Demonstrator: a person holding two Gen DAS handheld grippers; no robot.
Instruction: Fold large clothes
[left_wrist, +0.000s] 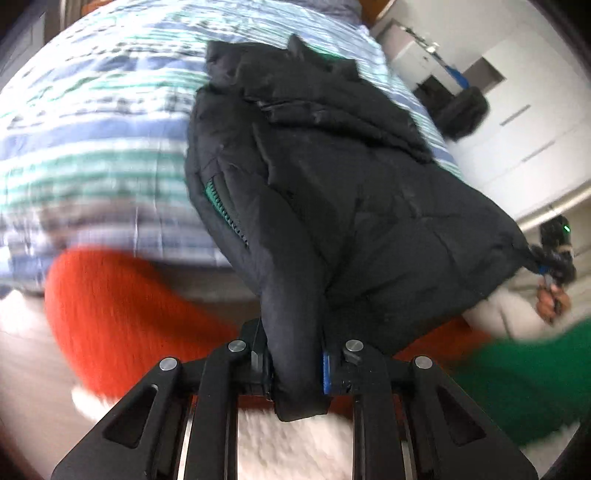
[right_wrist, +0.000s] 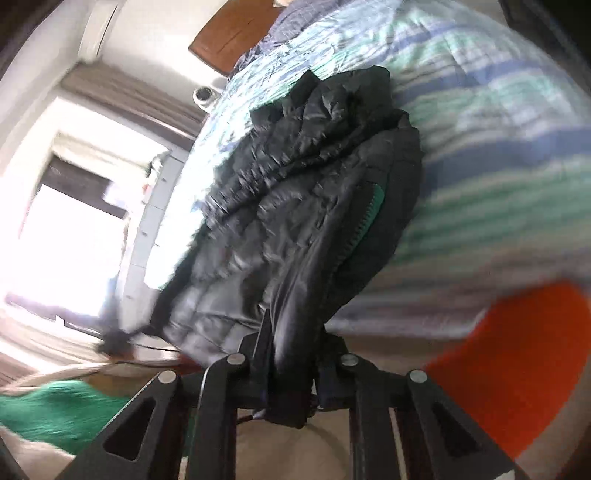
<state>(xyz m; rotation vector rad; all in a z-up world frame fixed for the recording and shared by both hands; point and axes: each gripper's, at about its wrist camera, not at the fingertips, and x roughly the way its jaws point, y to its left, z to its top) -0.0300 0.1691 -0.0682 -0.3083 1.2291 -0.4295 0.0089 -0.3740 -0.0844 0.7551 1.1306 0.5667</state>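
A black padded jacket (left_wrist: 332, 177) with a green zip lining lies partly on the striped bed (left_wrist: 92, 129) and is lifted at its near edge. My left gripper (left_wrist: 297, 369) is shut on one corner of its hem. My right gripper (right_wrist: 291, 384) is shut on the other corner of the jacket (right_wrist: 295, 206). The right gripper also shows far right in the left wrist view (left_wrist: 550, 266), pinching the jacket's corner. The view is blurred by motion.
An orange garment (left_wrist: 122, 314) and a green garment (left_wrist: 524, 384) lie near the bed's front edge over a white fluffy cover (left_wrist: 295, 443). White cabinets (left_wrist: 524, 122) stand to the right. A bright window (right_wrist: 66, 236) and wooden headboard (right_wrist: 232, 33) show in the right wrist view.
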